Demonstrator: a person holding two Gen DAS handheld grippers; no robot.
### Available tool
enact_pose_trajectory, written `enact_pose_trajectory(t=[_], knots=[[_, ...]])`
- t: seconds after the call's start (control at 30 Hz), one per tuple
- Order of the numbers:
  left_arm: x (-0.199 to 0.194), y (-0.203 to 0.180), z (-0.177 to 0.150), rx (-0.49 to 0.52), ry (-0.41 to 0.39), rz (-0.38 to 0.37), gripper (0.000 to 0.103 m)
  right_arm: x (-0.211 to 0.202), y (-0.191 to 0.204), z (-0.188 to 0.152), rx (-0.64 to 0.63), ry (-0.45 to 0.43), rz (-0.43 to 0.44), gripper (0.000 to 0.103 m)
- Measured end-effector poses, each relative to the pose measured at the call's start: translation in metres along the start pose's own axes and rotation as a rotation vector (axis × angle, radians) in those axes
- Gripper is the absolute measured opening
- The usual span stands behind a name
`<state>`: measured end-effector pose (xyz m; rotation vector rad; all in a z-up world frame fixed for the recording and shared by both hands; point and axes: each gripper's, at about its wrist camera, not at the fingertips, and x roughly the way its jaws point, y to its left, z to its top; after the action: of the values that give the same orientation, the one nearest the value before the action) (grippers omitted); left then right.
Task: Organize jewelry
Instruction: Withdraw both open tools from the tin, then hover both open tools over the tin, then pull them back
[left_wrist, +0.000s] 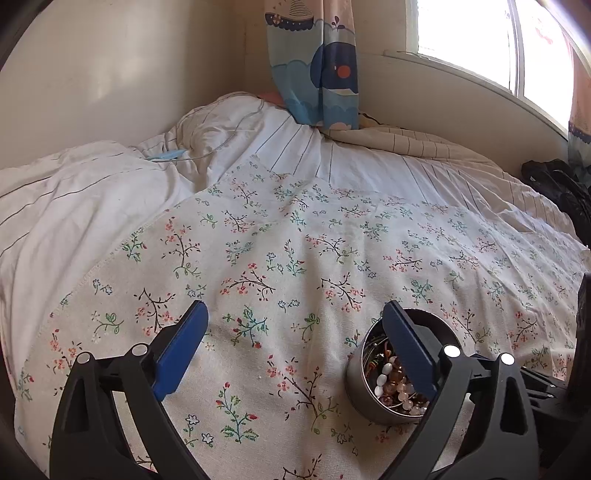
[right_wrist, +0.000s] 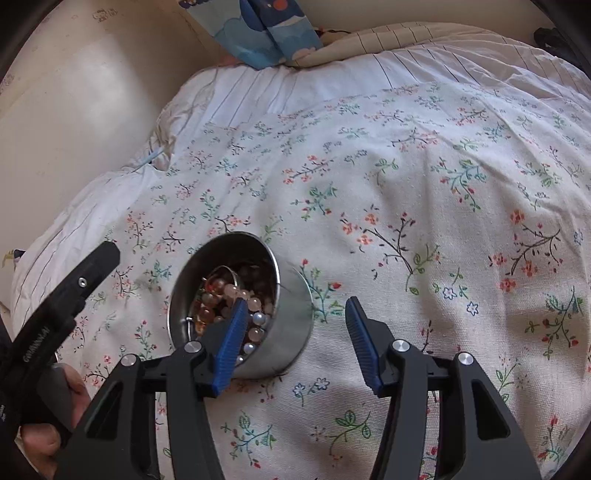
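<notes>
A round metal tin (left_wrist: 356, 384) full of beaded jewelry (left_wrist: 391, 376) stands on a floral cloth (left_wrist: 295, 258) spread over a bed. My left gripper (left_wrist: 295, 310) is open and empty; its right finger (left_wrist: 410, 350) sits over the tin's rim. In the right wrist view the tin (right_wrist: 291, 332) lies low and left of centre with its beads (right_wrist: 236, 295) showing. My right gripper (right_wrist: 295, 302) is open and empty, its left finger (right_wrist: 231, 347) over the tin's open top and its right finger beside the tin over the cloth.
White striped bedding (left_wrist: 74, 206) lies to the left and behind the cloth. A wall (left_wrist: 110, 66), a whale-print curtain (left_wrist: 317, 74) and a window (left_wrist: 480, 33) stand at the back. A dark bundle (left_wrist: 557, 184) is at far right. The left tool's handle (right_wrist: 66, 295) shows at left.
</notes>
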<state>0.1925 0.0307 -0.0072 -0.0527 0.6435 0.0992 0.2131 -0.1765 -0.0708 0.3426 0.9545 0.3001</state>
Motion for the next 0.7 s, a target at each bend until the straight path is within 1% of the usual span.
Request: enact_pose_trajectory(t=[0.1,0.17,0.23,0.33,0.37,0.4,0.47,0.53,0.57,0.67,0.7], knots=[[0.000,0.001,0.001,-0.004,-0.002,0.004,0.092,-0.009,-0.001,0.003,0.012,-0.038,0.048,0.056],[0.000,0.004,0.002,-0.012,-0.004,0.008,0.092,-0.014,0.005,0.004,-0.010,-0.055,0.083,0.058],[0.002,0.008,0.003,-0.027,0.003,0.011,0.092,-0.018,0.018,0.004,-0.063,-0.065,0.109,0.058],[0.005,0.017,0.004,-0.054,0.012,0.030,0.092,-0.022,0.047,0.001,-0.197,-0.072,0.137,0.058],[0.007,0.020,0.004,-0.066,0.017,0.037,0.092,-0.020,0.054,-0.001,-0.230,-0.060,0.139,0.058],[0.008,0.023,0.004,-0.078,0.022,0.039,0.092,-0.014,0.060,-0.003,-0.252,-0.041,0.124,0.058],[0.010,0.028,0.004,-0.103,0.033,0.041,0.092,-0.001,0.064,-0.008,-0.279,-0.003,0.072,0.056],[0.011,0.031,0.003,-0.116,0.037,0.038,0.092,0.004,0.065,-0.010,-0.301,-0.004,0.017,0.053],[0.011,0.031,0.003,-0.115,0.037,0.038,0.092,0.006,0.065,-0.010,-0.303,-0.010,0.010,0.053],[0.011,0.029,0.002,-0.097,0.035,0.038,0.092,0.017,0.063,-0.006,-0.283,-0.004,0.034,0.053],[0.011,0.028,0.002,-0.091,0.035,0.038,0.092,0.019,0.060,-0.004,-0.260,0.004,0.073,0.053]])
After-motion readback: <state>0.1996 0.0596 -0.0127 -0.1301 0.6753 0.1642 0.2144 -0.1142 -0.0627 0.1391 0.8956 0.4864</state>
